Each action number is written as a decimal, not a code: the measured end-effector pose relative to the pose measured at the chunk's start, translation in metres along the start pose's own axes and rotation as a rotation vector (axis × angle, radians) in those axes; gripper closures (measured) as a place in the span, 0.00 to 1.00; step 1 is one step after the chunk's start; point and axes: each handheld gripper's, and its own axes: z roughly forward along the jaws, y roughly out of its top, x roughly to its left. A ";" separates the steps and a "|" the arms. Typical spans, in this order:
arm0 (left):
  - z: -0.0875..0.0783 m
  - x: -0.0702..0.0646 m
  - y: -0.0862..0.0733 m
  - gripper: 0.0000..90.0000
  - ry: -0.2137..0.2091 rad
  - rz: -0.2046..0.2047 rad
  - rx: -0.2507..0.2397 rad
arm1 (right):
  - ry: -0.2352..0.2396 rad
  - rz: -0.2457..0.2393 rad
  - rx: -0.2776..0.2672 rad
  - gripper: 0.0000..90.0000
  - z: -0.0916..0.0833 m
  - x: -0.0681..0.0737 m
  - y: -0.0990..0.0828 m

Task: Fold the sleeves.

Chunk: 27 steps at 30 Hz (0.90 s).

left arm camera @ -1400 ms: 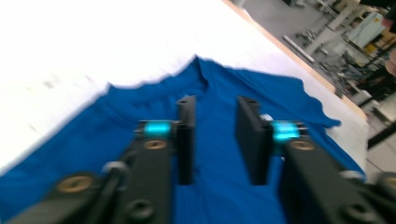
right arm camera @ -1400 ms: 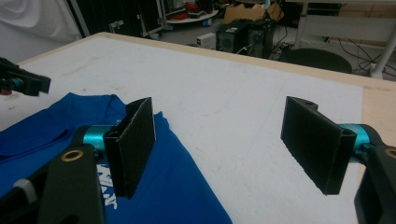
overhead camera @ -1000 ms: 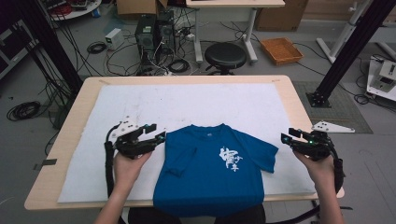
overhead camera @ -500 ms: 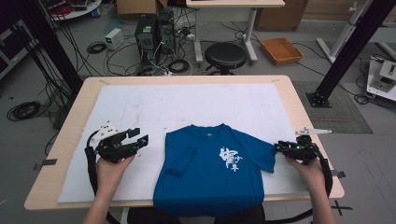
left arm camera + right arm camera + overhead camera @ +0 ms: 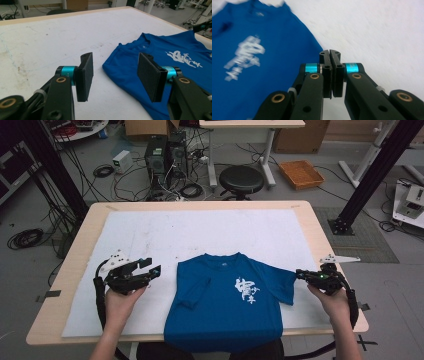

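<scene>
A blue T-shirt (image 5: 225,305) with a white print lies flat at the near middle of the white mat (image 5: 200,230), its hem over the near table edge. One sleeve (image 5: 192,292) is folded in onto the body. My left gripper (image 5: 154,267) hovers just left of that sleeve, open and empty. In the left gripper view its pads (image 5: 85,72) stand wide apart, with the T-shirt (image 5: 175,57) beyond them. My right gripper (image 5: 300,274) sits at the tip of the other sleeve. Its jaws have just been closing. The right gripper (image 5: 329,53) is shut, nothing showing between its pads, beside the T-shirt's (image 5: 262,50) edge.
The wooden table (image 5: 320,240) shows as a rim around the mat. Beyond its far edge stand a black stool (image 5: 241,179), computer cases (image 5: 165,155) with floor cables and an orange tray (image 5: 301,173). A black stand (image 5: 370,175) rises at the right.
The left gripper has drawn back leftwards from the shirt's sleeve, which now lies folded in. The right gripper has sunk to the other sleeve's tip and its jaws have closed.
</scene>
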 end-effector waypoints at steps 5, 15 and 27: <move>0.003 -0.001 0.000 0.52 -0.009 0.000 0.008 | 0.019 -0.034 -0.007 0.99 -0.005 0.035 0.023; 0.014 -0.009 -0.001 0.52 -0.032 0.014 0.037 | 0.007 -0.174 0.006 0.99 0.028 0.130 0.065; 0.014 -0.010 -0.003 0.52 -0.032 0.015 0.030 | 0.047 -0.185 -0.085 0.78 0.051 0.139 0.068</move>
